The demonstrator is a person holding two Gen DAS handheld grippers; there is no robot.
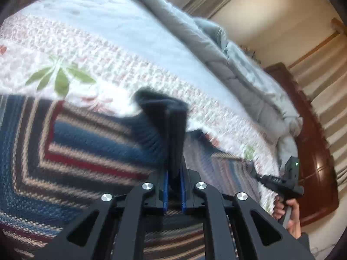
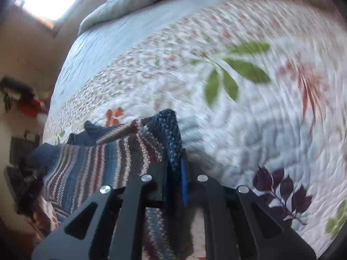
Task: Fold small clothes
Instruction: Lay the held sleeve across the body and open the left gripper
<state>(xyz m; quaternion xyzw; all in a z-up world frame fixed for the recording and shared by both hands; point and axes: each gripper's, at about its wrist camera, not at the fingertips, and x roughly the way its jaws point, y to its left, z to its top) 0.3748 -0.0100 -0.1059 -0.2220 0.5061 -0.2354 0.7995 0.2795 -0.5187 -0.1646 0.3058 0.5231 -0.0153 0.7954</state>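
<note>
Striped knit sweater (image 1: 71,151) lies on the floral quilt (image 1: 121,65) of the bed, at the quilt's near edge; bands of navy, blue, red and cream.

Left gripper (image 1: 174,151): jaws clamped on the sweater's dark navy ribbed edge, which stands up in a fold between the blue pads. Right gripper (image 2: 174,158): jaws closed on a blue-and-cream knit corner of the same sweater; cloth sags from it toward the left of the right wrist view. In the left wrist view the right gripper appears beyond the sweater, a hand (image 1: 286,210) around its handle, a small green light lit on its body.

Surroundings, relative to the quilt: grey duvet (image 1: 234,60) bunched along its far side; dark wooden bed frame (image 1: 312,143) past its edge; beige wall and pale curtain behind that. Quilt print: green leaves, red flowers, a purple sprig (image 2: 282,190). Dark and red items by the wall left of the bed, too blurred to identify.

No readable writing. Both views motion-blurred.
</note>
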